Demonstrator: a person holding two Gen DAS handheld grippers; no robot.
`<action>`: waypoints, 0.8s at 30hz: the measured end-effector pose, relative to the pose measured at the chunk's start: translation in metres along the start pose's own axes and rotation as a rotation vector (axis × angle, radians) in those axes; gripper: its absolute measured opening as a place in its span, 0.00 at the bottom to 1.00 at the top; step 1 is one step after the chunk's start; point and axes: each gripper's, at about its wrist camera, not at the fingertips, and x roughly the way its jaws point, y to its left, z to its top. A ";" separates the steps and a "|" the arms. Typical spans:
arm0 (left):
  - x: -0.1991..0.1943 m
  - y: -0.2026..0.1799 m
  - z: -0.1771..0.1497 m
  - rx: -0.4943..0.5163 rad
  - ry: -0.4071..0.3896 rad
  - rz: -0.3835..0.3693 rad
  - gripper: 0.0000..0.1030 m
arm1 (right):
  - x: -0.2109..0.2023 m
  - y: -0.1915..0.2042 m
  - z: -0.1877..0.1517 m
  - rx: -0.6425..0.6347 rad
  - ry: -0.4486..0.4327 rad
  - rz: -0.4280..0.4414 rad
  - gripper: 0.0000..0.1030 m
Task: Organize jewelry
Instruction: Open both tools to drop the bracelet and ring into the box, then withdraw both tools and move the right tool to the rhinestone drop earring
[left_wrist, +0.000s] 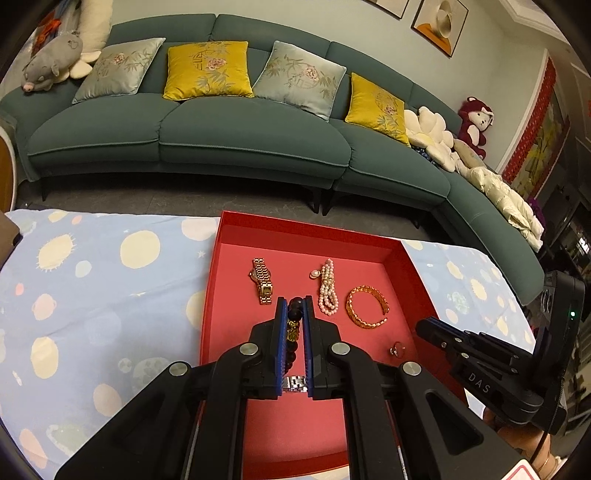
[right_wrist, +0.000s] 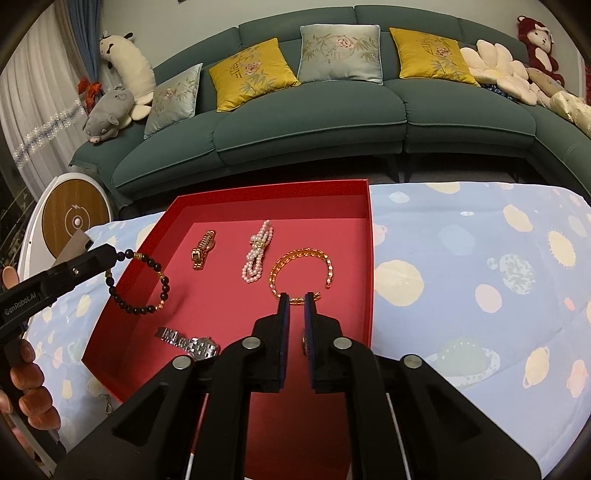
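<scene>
A red tray (left_wrist: 306, 225) (right_wrist: 273, 197) sits on the cloth-covered table. My left gripper (left_wrist: 294, 303) (right_wrist: 112, 256) is shut on a dark bead bracelet (left_wrist: 295, 314) (right_wrist: 165, 286), which hangs over the tray's left wall. On the tray floor lie a gold watch (left_wrist: 263, 281) (right_wrist: 203, 249), a pearl bracelet (left_wrist: 328, 290) (right_wrist: 256, 254), an amber bangle (left_wrist: 367, 306) (right_wrist: 299, 260), a silver watch (left_wrist: 293, 384) (right_wrist: 188, 341) and a small ring (left_wrist: 397, 349) (right_wrist: 303, 341). My right gripper (right_wrist: 296, 301) (left_wrist: 424, 326) stands narrowly open over the bangle's near edge, with nothing pressed between its pads.
A light blue cloth with planets (left_wrist: 92, 295) (right_wrist: 480, 277) covers the table on both sides of the tray. A green sofa (left_wrist: 221, 129) with cushions stands beyond the far edge. A round white and wood object (right_wrist: 75, 221) stands at the left. A person's fingers (right_wrist: 33, 380) grip the left handle.
</scene>
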 end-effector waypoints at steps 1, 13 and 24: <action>-0.001 0.002 -0.001 -0.011 -0.003 -0.007 0.09 | -0.003 -0.001 0.000 0.004 -0.011 -0.005 0.21; -0.048 0.023 -0.016 -0.111 -0.027 0.122 0.24 | -0.051 0.007 -0.010 0.007 -0.037 0.083 0.34; -0.099 0.026 -0.078 -0.109 0.018 0.171 0.26 | -0.090 0.029 -0.060 -0.153 -0.002 0.067 0.33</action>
